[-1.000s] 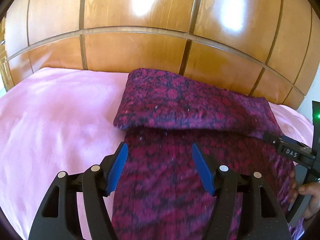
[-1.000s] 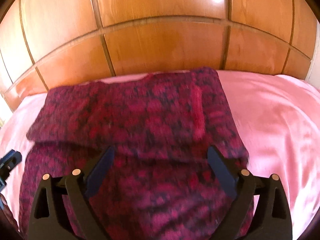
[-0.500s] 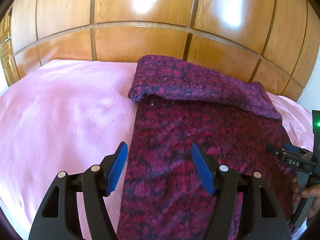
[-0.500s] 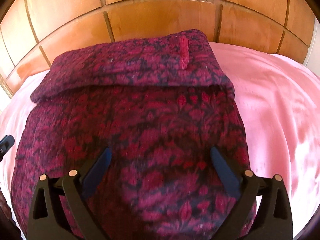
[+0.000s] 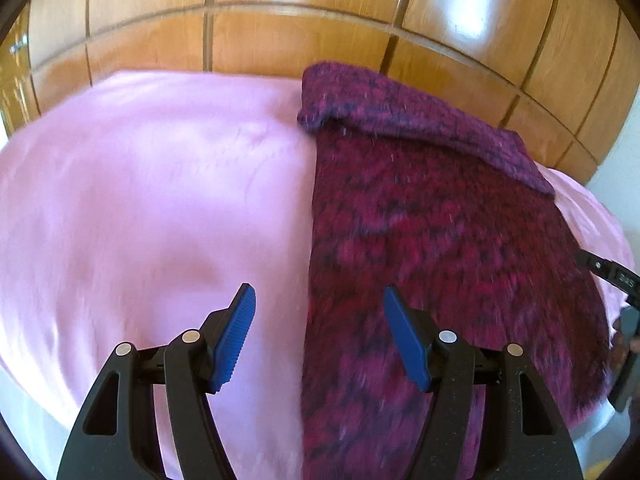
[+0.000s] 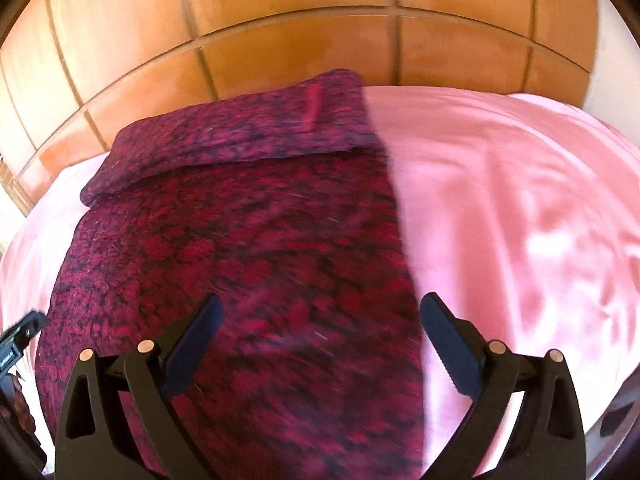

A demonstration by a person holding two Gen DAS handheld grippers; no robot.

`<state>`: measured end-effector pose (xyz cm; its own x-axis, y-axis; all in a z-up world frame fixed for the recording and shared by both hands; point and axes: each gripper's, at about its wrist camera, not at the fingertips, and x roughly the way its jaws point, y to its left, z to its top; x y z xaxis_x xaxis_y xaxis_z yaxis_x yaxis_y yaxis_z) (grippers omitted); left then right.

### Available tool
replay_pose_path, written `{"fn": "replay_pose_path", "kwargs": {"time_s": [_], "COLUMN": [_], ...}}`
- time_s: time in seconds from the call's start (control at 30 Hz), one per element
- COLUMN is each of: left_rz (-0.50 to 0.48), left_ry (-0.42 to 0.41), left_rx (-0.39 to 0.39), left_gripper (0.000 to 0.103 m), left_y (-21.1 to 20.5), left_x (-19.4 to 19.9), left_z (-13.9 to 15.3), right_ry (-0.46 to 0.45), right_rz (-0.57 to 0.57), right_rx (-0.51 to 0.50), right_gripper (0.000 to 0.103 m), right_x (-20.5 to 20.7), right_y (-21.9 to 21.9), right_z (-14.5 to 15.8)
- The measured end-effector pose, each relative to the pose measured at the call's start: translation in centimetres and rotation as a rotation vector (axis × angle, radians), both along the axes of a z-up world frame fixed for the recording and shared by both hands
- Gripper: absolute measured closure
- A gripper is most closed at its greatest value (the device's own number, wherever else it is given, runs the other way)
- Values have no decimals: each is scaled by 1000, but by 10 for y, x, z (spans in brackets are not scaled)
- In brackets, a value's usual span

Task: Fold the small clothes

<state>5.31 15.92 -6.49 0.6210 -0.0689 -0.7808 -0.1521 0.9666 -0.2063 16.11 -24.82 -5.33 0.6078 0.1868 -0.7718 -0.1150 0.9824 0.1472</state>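
Observation:
A dark red and purple patterned knit garment (image 5: pixel 440 240) (image 6: pixel 248 264) lies flat on the pink bedsheet (image 5: pixel 140 208) (image 6: pixel 500 208). Its far end is folded back over itself in a band (image 5: pixel 400 116) (image 6: pixel 248 136). My left gripper (image 5: pixel 318 334) hangs open above the garment's left edge, one blue pad over the sheet, the other over the knit. Over the garment's right edge my right gripper (image 6: pixel 320 340) stands open too, with nothing between its fingers. Each gripper also shows at the edge of the other's view: the right one (image 5: pixel 616 280), the left one (image 6: pixel 16 340).
A glossy wooden panelled headboard (image 5: pixel 320 32) (image 6: pixel 320 40) rises behind the bed. Pink sheet stretches left of the garment in the left wrist view and right of it in the right wrist view. A person's fingers (image 5: pixel 618 344) hold the right gripper's handle.
Both grippers have drawn back toward the near end of the bed and apart, the left to the garment's left edge, the right to its right edge. The folded band now lies farther away.

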Motion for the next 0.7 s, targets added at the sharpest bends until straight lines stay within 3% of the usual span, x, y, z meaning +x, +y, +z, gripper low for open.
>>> {"fn": "replay_pose_path", "kwargs": {"time_s": [0.1,0.23,0.27,0.47,0.53,0.6,0.7], "left_rz": [-45,-121,-146,-253,-268,-262,-244], "left_ry": [35,59,72,112,97,77,24], "left_rx": [-71,-119,-123,-120,-137,-203,-341], "left_gripper": [38,43,48,82,88,90,92], "left_y": [6,3,0,-12,-10,-2,14], "left_x": [-21,-43,-48,-59,-60,-61,-55], "left_z": [-7,-9,-10,-12,-7,0,16], "right_ry": [27,91,107,180,205,227,196], "right_rz": [-9,9,17,88,108,128,165], "right_rx": [16,83,98,148,144,158,240], "right_gripper": [8,30,38,62,72,80,83], "right_x": [-13,-31,-37,-80,-89,-93,-93], "right_y": [-21,-35,-37,-33,-31,-29,-26], "right_z": [-3,-11,-13,-21,-23,-21,0]}}
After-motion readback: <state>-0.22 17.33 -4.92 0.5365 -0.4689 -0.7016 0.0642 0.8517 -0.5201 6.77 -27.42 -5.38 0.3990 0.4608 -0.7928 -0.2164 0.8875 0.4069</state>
